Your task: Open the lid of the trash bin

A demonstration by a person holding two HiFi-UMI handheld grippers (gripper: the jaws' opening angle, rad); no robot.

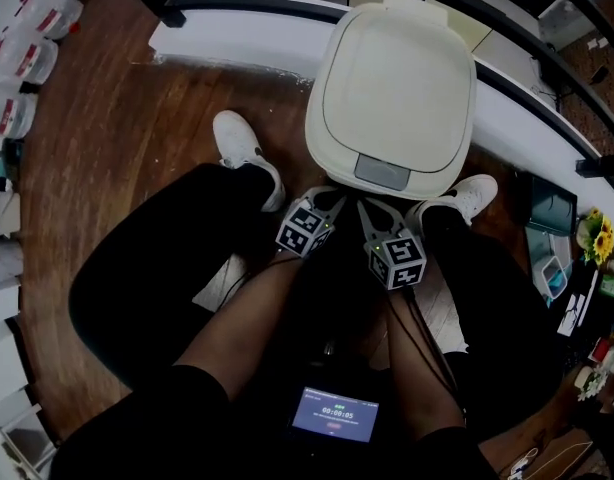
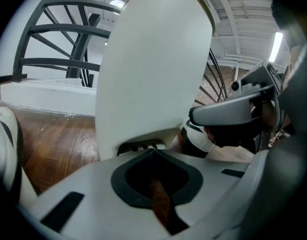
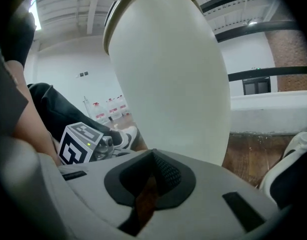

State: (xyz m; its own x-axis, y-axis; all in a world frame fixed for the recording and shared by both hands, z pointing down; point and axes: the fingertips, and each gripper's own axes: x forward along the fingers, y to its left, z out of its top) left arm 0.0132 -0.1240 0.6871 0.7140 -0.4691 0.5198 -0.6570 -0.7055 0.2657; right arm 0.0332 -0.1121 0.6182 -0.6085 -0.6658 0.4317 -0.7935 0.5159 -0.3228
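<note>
A cream trash bin (image 1: pixel 320 133) stands on the wooden floor (image 1: pixel 117 138) between two white shoes (image 1: pixel 242 153), its lid (image 1: pixel 397 78) down and a grey latch (image 1: pixel 383 172) at the near edge. The left gripper (image 1: pixel 332 198) and right gripper (image 1: pixel 369 208) sit side by side just below that latch. A small lit screen (image 1: pixel 334 414) shows lower down.

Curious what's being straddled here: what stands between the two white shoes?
The trash bin, lid shut, stands between left shoe and right shoe; the head view shows it.
</note>
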